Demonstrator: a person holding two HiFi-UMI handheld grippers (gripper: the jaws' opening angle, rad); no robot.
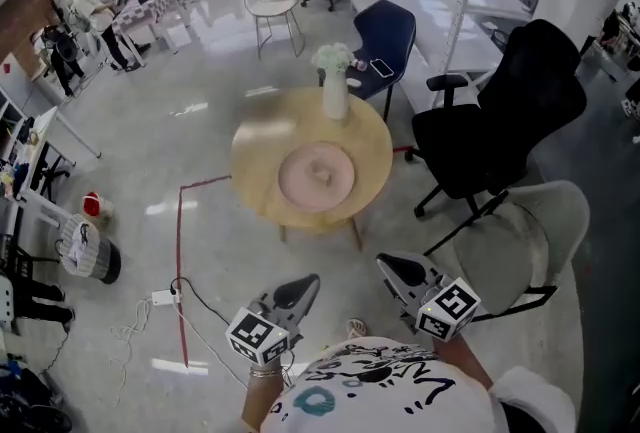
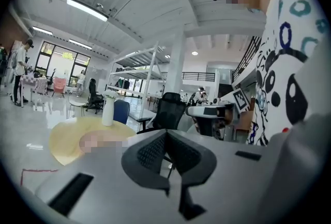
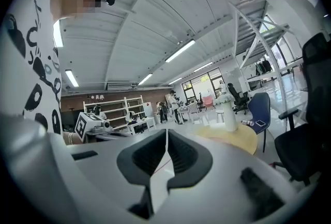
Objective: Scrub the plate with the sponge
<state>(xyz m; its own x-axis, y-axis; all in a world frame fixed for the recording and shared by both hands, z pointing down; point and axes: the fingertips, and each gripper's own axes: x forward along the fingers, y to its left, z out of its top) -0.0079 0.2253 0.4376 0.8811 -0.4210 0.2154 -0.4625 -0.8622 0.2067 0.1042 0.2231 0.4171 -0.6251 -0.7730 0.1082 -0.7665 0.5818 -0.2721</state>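
A pink plate (image 1: 316, 176) lies on a round wooden table (image 1: 262, 146) in the middle of the head view. A small pale lump (image 1: 322, 173) rests at the plate's centre; it is too blurred to tell whether it is the sponge. My left gripper (image 1: 308, 283) and my right gripper (image 1: 388, 266) are held close to the person's body, well short of the table, both pointing toward it. The left gripper (image 2: 165, 135) is shut with nothing between its jaws. So is the right gripper (image 3: 166, 135), pads touching. The table (image 2: 64, 137) shows low in both gripper views.
A white vase (image 1: 334, 86) with flowers stands at the table's far edge. A black office chair (image 1: 500, 111) and a grey chair (image 1: 530, 241) are to the right, a blue chair (image 1: 385, 31) behind. A cable and power strip (image 1: 163, 297) lie on the floor at left.
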